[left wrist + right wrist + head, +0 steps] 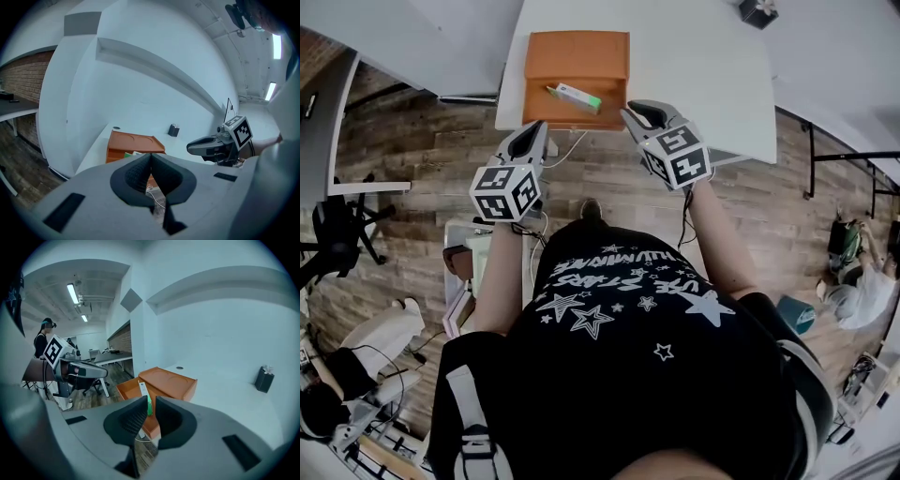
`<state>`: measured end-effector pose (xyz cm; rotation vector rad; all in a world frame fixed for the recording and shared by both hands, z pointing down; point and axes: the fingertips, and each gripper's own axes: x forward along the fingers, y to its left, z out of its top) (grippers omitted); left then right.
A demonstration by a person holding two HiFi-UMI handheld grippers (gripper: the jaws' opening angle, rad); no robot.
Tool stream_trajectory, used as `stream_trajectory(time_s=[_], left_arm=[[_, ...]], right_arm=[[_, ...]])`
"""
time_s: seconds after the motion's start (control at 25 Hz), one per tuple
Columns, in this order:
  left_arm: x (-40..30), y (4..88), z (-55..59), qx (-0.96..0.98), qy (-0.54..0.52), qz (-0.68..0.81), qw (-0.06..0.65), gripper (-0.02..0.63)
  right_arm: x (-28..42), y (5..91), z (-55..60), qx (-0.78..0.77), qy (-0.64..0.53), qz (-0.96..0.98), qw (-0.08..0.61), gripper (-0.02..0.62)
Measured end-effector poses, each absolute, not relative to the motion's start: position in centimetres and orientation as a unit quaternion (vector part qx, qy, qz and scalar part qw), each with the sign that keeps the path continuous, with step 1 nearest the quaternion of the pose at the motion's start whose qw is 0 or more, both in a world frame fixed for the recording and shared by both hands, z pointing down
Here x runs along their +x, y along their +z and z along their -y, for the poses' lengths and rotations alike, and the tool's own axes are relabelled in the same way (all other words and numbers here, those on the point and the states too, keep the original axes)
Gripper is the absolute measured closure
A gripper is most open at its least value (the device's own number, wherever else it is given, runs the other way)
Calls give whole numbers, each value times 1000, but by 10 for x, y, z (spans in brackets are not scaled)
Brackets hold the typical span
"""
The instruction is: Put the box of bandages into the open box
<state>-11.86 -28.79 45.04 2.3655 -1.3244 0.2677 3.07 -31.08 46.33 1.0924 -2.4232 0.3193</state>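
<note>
The open orange box [610, 98] sits at the near edge of a white table [694, 66], its lid folded back. The box of bandages [574, 97], white with a green end, lies inside it. In the right gripper view the bandage box [144, 392] leans in the orange box [168, 383]. My left gripper [534, 131] hovers just short of the box's near left corner, jaws closed together and empty. My right gripper [636, 112] hovers at the box's near right corner. Its jaws [151, 401] stand a narrow gap apart with nothing between them.
A small black holder [758, 11] stands at the far right of the table. A white cable [572, 145] hangs off the near table edge. Wooden floor lies below, with a black chair [337, 234] to the left and a seated person [862, 281] to the right.
</note>
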Motion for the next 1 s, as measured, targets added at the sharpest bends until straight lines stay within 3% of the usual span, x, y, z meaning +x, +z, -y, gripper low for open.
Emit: stream_trajectory(time_s=[1.0], left_arm=[[-67, 450, 176, 851, 100, 477, 196, 586]], right_arm=[[95, 473, 204, 414, 135, 871, 226, 537]])
